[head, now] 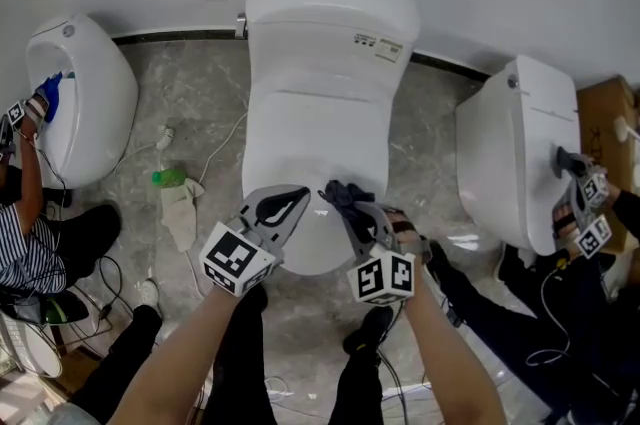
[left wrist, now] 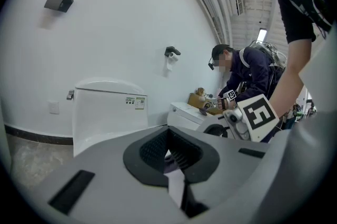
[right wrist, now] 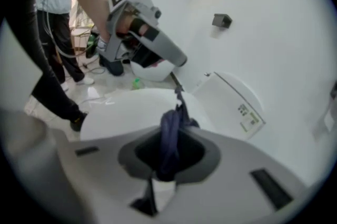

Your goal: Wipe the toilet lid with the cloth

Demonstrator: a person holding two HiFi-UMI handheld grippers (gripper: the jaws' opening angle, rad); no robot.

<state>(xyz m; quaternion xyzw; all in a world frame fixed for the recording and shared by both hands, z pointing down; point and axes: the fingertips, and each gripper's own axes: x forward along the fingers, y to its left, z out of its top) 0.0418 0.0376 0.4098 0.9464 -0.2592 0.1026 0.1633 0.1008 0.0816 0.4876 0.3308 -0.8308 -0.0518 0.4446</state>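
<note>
The white toilet's closed lid (head: 310, 133) lies in front of me, below the tank (head: 330, 13). My right gripper (head: 343, 203) hovers over the lid's front part, shut on a dark blue cloth (head: 345, 195). In the right gripper view the cloth (right wrist: 171, 133) sticks out from between the jaws above the lid (right wrist: 121, 112). My left gripper (head: 301, 199) is beside it on the left, jaws shut with nothing between them. Its tip (right wrist: 175, 83) points at the cloth's free end; I cannot tell if they touch. The tank (left wrist: 105, 112) fills the left gripper view.
Two more white toilets stand at the left (head: 85, 103) and right (head: 520, 153), each with another person's gripper working on it. A green bottle (head: 168, 178) and a rag (head: 180, 213) lie on the marble floor with cables. A cardboard box (head: 608, 113) sits far right.
</note>
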